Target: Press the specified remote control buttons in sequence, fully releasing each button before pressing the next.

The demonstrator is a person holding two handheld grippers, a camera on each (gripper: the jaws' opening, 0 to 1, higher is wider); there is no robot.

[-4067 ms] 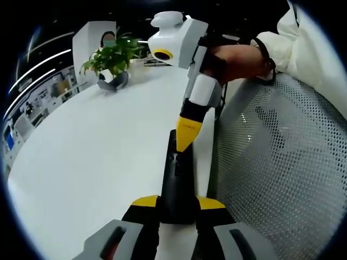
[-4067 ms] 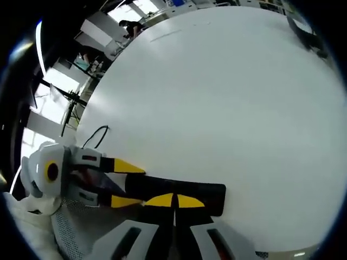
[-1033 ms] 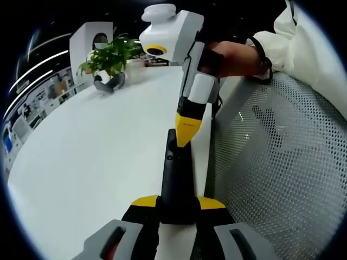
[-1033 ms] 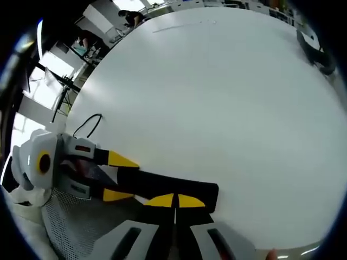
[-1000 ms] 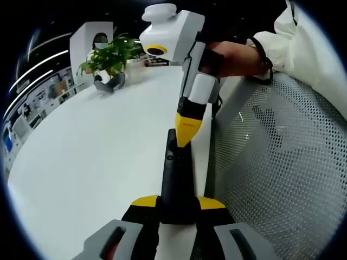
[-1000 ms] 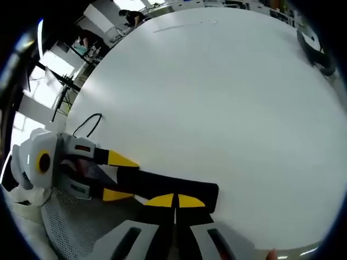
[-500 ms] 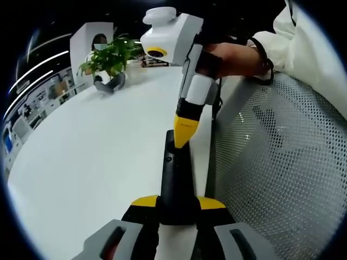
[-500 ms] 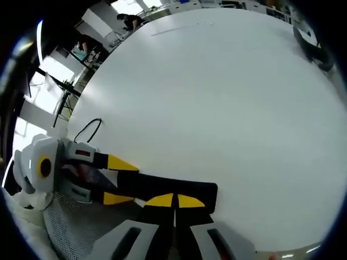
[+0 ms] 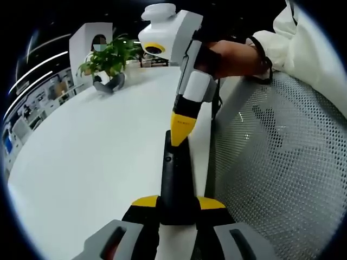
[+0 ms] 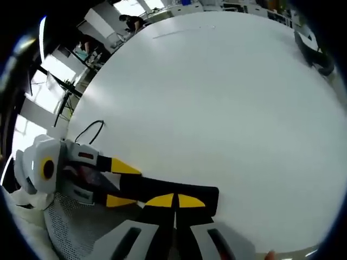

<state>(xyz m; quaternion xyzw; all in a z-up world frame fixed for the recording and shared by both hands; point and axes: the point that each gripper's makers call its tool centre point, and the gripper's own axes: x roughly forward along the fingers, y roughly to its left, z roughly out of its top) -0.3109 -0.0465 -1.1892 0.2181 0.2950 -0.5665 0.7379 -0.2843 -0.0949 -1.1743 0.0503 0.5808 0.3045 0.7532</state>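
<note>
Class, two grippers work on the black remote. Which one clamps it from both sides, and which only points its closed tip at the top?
The left gripper clamps the black remote, one yellow jaw on each side. The right gripper has jaws shut together, its tip at the remote's top face.

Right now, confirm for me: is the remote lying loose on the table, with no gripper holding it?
No. In the left gripper view the left gripper is shut on the near end of the black remote.

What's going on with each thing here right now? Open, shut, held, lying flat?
Remote control: lying flat on the table, clamped at one end.
Left gripper: shut on the remote control.
Right gripper: shut, tip at the remote's far end.
Table: white, bare.
Potted plant: upright.
</note>
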